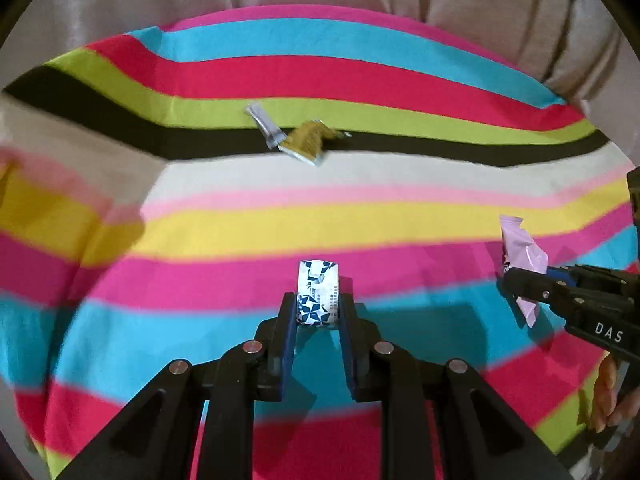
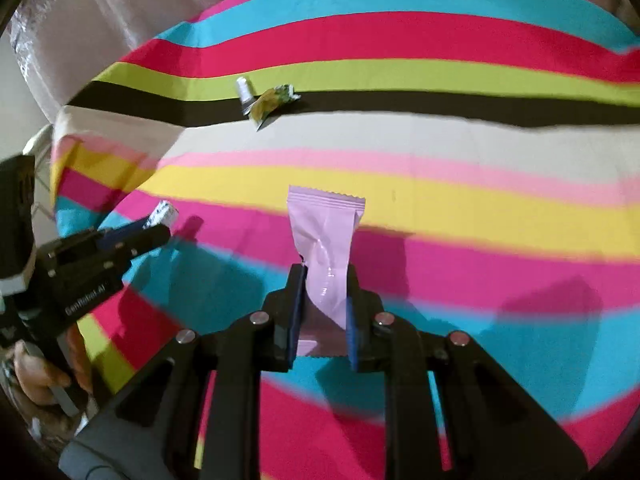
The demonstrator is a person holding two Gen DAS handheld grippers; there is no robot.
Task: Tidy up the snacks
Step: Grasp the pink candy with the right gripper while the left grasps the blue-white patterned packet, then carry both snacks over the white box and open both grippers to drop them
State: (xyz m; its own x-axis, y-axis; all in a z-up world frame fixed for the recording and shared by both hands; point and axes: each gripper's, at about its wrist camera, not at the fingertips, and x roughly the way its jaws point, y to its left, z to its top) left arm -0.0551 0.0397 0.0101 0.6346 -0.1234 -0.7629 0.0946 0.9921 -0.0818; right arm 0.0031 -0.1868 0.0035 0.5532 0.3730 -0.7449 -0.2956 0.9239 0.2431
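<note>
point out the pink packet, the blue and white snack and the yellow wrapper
pink packet (image 2: 325,240), right wrist view, its middle
blue and white snack (image 1: 318,294), left wrist view, its printed face
yellow wrapper (image 1: 306,142), left wrist view, its centre

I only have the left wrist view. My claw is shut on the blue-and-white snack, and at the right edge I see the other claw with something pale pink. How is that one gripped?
Observer: The right claw is shut on the pink packet near its lower end; most of the packet stands up beyond the fingertips.
Operator: Is the top of the packet intact?
Observer: Yes, its serrated top seal looks flat and unopened.
Operator: Anything to the left of my claw that I am missing?
Observer: A hand holds the left claw's grip, low at the table's near-left corner.
</note>
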